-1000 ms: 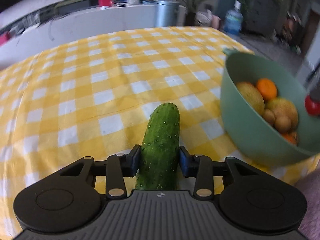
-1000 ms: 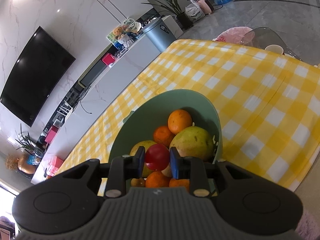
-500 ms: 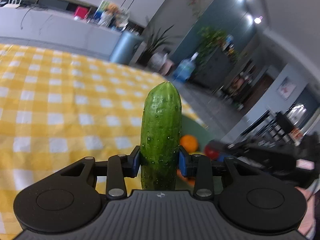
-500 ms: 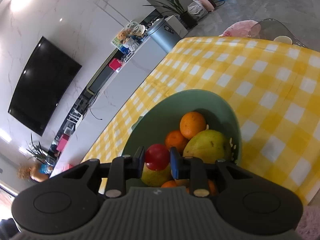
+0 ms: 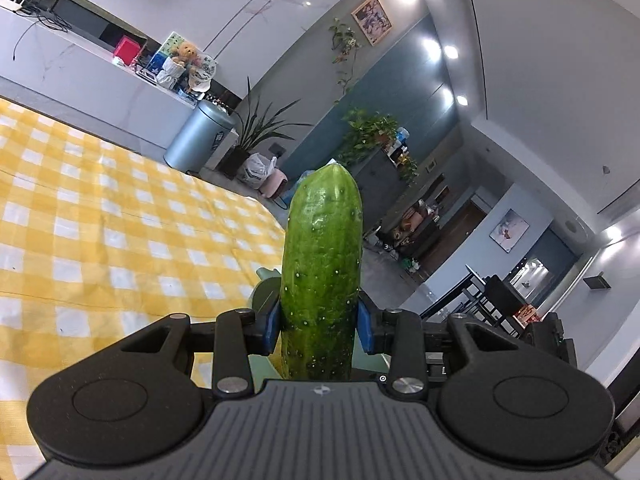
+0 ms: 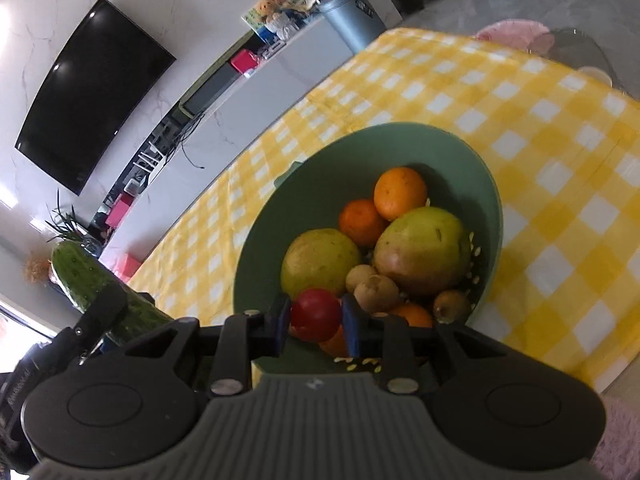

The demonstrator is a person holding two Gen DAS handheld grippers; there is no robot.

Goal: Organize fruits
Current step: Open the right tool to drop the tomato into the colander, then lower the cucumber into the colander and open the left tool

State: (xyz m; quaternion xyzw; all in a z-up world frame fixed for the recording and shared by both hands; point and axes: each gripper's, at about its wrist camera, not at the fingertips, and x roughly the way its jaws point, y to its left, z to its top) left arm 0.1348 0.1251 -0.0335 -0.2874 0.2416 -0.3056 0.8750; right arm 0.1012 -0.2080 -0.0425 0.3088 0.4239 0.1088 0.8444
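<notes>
My left gripper is shut on a green cucumber, which points up and away, lifted off the table. The cucumber and left gripper also show at the left of the right wrist view. My right gripper is shut on a small red tomato, held over the near rim of a green bowl. The bowl holds oranges, two large yellow-green fruits and small brown kiwis. Only a sliver of the bowl shows behind the cucumber in the left wrist view.
A yellow-and-white checked cloth covers the table. The bowl stands near the table's front edge. A grey bin, plants and a white counter stand beyond the table. A pink cushion lies past the far edge.
My left gripper has tilted up and swung right with the cucumber, from low over the cloth to beside the bowl. My right gripper has shifted slightly over the bowl, still holding the tomato.
</notes>
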